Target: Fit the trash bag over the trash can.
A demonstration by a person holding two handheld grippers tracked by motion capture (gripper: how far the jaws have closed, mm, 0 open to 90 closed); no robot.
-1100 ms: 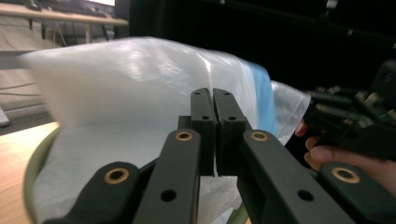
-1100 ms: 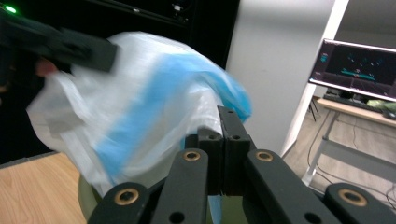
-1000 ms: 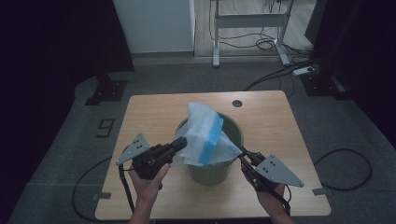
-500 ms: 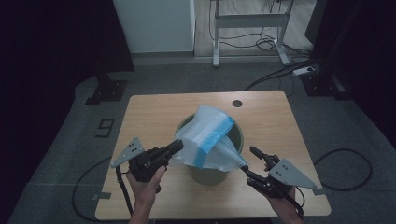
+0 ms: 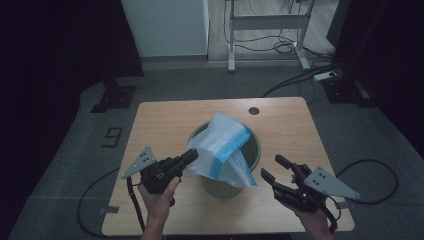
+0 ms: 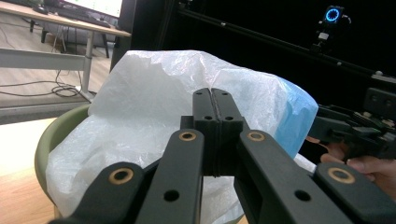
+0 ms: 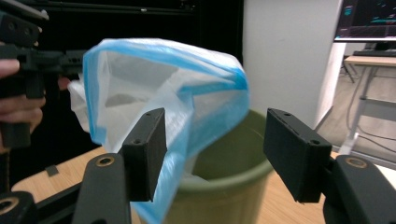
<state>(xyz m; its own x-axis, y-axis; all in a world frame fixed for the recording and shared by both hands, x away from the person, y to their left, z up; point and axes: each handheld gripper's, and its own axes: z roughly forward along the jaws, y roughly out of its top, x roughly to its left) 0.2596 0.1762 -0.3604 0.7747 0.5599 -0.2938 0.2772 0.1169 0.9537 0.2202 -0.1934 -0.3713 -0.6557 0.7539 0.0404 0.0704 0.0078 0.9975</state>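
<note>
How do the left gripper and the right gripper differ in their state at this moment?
The left gripper is shut on the plastic bag; the right gripper is open and holds nothing, its jaws having just been opening. The left gripper touches the bag at the bin's left side; the right gripper is apart from both, to the right. Both are black, hand-held, and carry a grey plate.

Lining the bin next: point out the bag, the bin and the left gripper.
bag [image 5: 225, 145], high view, on its white middle.
bin [image 7: 229, 158], right gripper view, on its green wall.
left gripper [image 5: 191, 154], high view, at its shut tips.
</note>
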